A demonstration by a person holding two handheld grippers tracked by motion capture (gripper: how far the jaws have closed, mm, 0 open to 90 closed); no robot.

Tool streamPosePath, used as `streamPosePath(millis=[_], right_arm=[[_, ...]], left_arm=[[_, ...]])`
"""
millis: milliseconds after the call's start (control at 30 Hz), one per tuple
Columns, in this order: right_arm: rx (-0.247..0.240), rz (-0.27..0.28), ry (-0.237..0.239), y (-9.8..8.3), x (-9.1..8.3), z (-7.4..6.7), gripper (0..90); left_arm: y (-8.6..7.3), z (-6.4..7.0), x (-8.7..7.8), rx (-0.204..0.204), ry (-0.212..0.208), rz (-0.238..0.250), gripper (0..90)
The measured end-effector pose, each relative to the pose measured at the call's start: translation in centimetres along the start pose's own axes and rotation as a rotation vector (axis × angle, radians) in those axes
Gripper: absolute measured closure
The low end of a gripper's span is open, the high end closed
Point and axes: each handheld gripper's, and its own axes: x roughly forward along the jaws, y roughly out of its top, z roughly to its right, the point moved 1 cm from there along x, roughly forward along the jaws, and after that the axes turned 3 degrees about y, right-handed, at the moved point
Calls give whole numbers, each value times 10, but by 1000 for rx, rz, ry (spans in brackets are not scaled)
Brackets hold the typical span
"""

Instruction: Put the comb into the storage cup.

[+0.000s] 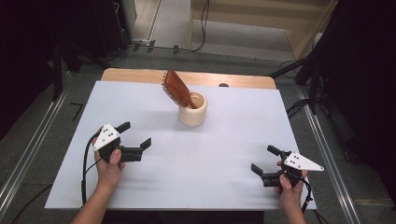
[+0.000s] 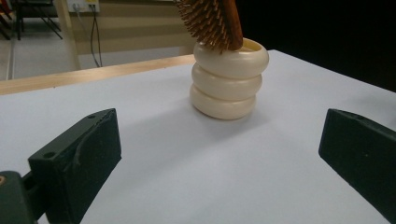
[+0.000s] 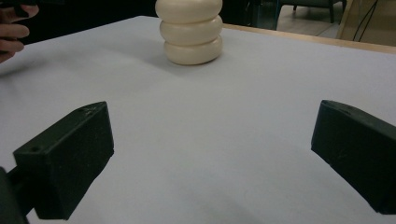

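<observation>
Nearest the high camera, two forearms come in from the bottom edge; the left hand [image 1: 110, 164] grips the left gripper [image 1: 135, 135] over the near-left part of the white table top [image 1: 196, 158], its jaws spread wide and empty, pointing toward the middle; the right hand [image 1: 290, 185] holds the right gripper [image 1: 265, 159] near the front right corner, jaws likewise spread apart with nothing between them; each gripper carries a pale three-cornered plate on top; well beyond both, toward the far middle of the table, stands a cream ribbed cup [image 1: 193, 110], upright, with a brown wooden hairbrush [image 1: 177, 88] standing in it, handle down, head leaning up and to the left; a bare wooden strip [image 1: 135, 74] of the table shows along the far edge.

From the left gripper view, two black jaws rise at the lower corners, held wide apart over bare white surface; the ribbed cup [image 2: 229, 84] sits ahead between them but well apart from both; the hairbrush [image 2: 212, 21] shows its bristles above the rim.

From the right gripper view, the jaws also stand wide apart and hold nothing; the cup [image 3: 190, 32] stands farther off, top cut by the frame edge; fingers of the left hand [image 3: 11, 32] show at the upper left.
</observation>
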Motion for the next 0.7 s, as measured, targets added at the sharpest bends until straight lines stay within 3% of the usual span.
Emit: streamPosePath(millis=[700], right_arm=[[4,0,-3,0,0,0,0]], left_arm=[[-17,-15,-38,-8,47,-1,0]])
